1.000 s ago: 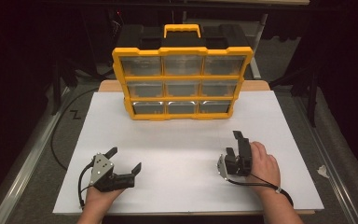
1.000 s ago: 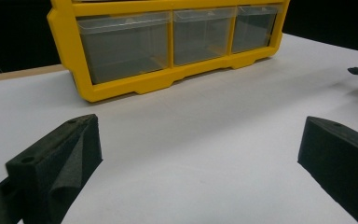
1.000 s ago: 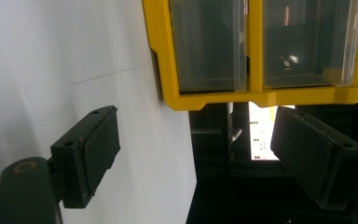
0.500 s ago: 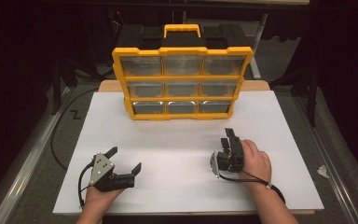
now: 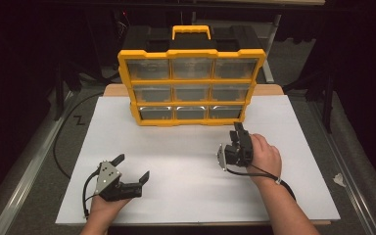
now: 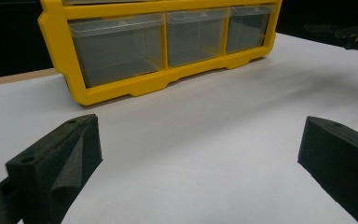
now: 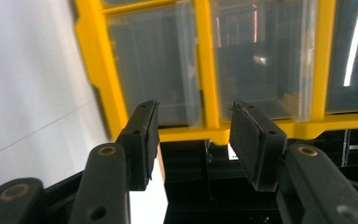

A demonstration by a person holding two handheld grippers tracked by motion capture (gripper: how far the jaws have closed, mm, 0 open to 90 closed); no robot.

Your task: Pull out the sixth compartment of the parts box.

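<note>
My right gripper [image 5: 237, 132], fingers partly open and empty, points at the yellow organizer [image 5: 191, 73] on the far desk [image 5: 186, 196]. Left gripper [image 5: 132, 169] rests wide open, empty, near-left. Pushing hard could tip the upright organizer backward.

Ahead of the right gripper [image 5: 237, 131], the organizer [image 5: 191, 54] shows glossy yellow plastic framing clear plastic drawers [image 7: 154, 60], standing on a smooth, matt white table sheet [image 5: 176, 147].
</note>
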